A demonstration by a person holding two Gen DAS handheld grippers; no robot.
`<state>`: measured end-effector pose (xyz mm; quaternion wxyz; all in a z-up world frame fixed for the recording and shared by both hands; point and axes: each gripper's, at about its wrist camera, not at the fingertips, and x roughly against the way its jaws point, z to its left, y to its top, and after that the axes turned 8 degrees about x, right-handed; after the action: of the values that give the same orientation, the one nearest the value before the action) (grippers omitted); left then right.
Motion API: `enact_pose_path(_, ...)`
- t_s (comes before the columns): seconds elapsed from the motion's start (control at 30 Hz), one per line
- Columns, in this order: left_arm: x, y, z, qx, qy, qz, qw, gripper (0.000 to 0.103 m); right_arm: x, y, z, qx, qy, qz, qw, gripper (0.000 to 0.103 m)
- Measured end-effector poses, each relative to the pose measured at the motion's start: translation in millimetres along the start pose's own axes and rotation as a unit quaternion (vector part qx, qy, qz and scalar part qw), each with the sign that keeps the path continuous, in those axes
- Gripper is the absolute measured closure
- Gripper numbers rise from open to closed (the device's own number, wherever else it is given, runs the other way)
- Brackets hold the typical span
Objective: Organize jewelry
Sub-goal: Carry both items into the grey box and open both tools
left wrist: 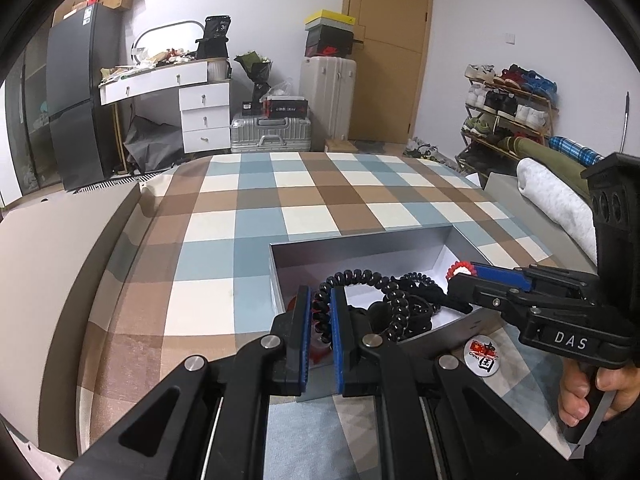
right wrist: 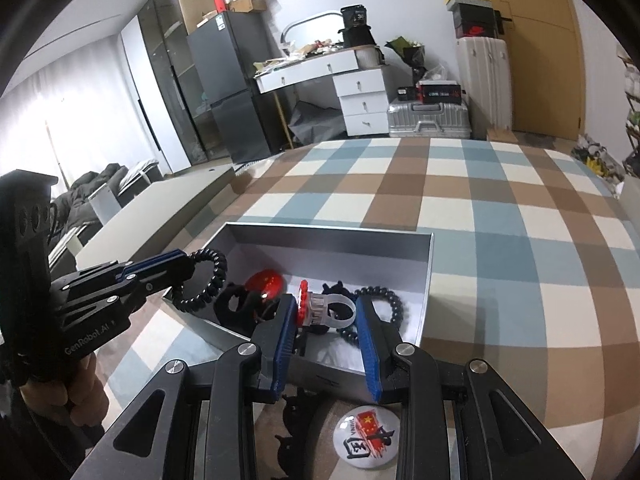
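Observation:
An open grey box (left wrist: 276, 268) lies on the checked bed cover. My left gripper (left wrist: 320, 298) is shut on a black spiral coil band (left wrist: 360, 278) and holds it above the box's near left corner; from the right wrist this gripper (right wrist: 186, 260) shows with the coil (right wrist: 212, 280) hanging from its tips. My right gripper (right wrist: 326, 306) is shut on a clear ring with a red flower top (right wrist: 340, 311), over the box's near side. In the box (right wrist: 426, 292) lie a red round badge (right wrist: 266, 280), a black clip (right wrist: 234, 306) and a black bead bracelet (right wrist: 384, 300).
A round white badge with a red flag print (right wrist: 370, 438) lies on the cover in front of the box, beside small black cat-shaped pieces (right wrist: 288, 412). A person's hand (left wrist: 580, 392) holds the right gripper's handle. A rolled grey blanket (left wrist: 552, 200) lies at the bed's right edge.

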<state>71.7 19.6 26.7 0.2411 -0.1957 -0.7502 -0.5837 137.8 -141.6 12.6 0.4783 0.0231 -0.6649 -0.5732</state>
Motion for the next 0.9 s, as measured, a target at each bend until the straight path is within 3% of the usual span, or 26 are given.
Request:
enact_pose_path(0.7, -3, -4, -3, 0.0, -0.002, -0.004, 1.0, 0.098, 5, 3, -4, -0.006, -0.009, -0.004, 1.0, 0.072)
enact_pose_path(0.9, -2, -3, -2, 0.007, -0.008, -0.005, 0.9999, 0.096, 20, 4, -6, -0.003, -0.021, -0.016, 1.0, 0.066)
